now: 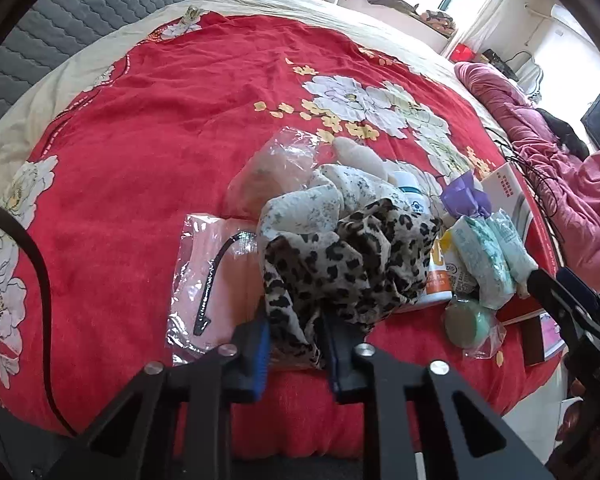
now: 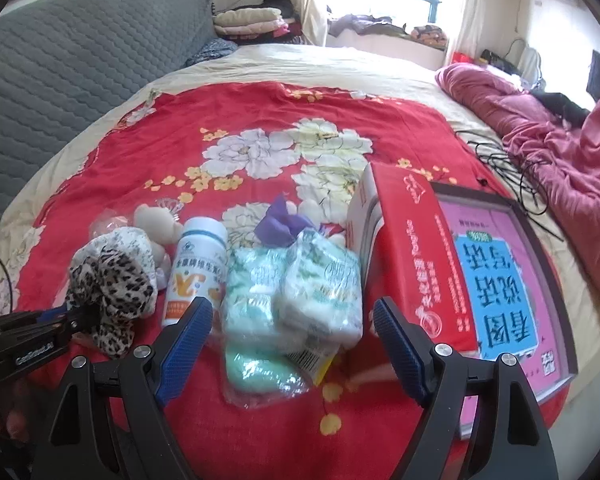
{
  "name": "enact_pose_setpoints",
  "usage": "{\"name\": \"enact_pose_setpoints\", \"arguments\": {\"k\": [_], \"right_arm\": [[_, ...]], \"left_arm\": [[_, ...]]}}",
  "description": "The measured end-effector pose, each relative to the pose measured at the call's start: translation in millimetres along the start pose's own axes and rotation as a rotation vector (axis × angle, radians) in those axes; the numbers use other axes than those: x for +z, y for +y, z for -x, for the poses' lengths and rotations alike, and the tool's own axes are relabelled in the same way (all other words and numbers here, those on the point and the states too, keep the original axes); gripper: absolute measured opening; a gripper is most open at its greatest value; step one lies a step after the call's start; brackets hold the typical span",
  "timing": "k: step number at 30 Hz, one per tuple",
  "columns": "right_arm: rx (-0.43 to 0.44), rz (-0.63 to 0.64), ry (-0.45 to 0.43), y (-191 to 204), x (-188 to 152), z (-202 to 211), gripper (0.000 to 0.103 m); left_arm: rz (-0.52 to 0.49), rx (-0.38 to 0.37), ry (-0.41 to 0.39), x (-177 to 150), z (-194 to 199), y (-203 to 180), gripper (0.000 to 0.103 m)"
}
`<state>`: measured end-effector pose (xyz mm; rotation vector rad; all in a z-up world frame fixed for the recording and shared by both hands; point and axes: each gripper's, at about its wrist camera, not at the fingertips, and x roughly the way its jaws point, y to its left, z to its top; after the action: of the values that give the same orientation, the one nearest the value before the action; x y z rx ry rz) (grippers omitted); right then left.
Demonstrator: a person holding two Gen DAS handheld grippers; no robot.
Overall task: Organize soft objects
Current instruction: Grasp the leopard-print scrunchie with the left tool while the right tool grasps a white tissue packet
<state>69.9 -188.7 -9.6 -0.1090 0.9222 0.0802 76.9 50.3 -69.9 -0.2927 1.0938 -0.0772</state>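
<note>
Writing first: "GenRobot.AI" reads white on the left gripper [image 2: 86,316] at the left edge of the right wrist view, and big blue Chinese characters fill the pink book [image 2: 504,280] at the right, beside a red carton [image 2: 420,264]. Red floral bedspread [image 1: 160,120] covers the bed, window bright at the top. That left gripper is clamped on the leopard-print cloth [image 1: 340,264], frame centre. The right gripper [image 2: 292,344] gapes wide around clear-wrapped tissue packs [image 2: 296,300], not pressing them; a white bottle [image 2: 196,272] lies just left.
</note>
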Motion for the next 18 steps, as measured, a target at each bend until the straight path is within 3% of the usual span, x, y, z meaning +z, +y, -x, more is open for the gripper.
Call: {"name": "enact_pose_setpoints", "arguments": {"k": [4, 8, 11, 15, 18], "right_arm": [[-0.041, -0.02, 0.041, -6, 8, -15, 0.078], [-0.076, 0.016, 0.103, -4, 11, -33, 0.05], [-0.111, 0.043, 0.116, -1, 10, -43, 0.04], [-0.097, 0.035, 0.103, -4, 13, -47, 0.027], [-0.058, 0.0, 0.088, -11, 15, -38, 0.022]], "left_arm": [[-0.006, -0.02, -0.009, 0, 1, 2, 0.014], [-0.018, -0.031, -0.011, -2, 1, 0, 0.014], [-0.031, -0.038, -0.011, -2, 2, -2, 0.014], [-0.031, -0.052, -0.006, -2, 1, -1, 0.009], [-0.018, -0.063, -0.015, -1, 5, 1, 0.007]]}}
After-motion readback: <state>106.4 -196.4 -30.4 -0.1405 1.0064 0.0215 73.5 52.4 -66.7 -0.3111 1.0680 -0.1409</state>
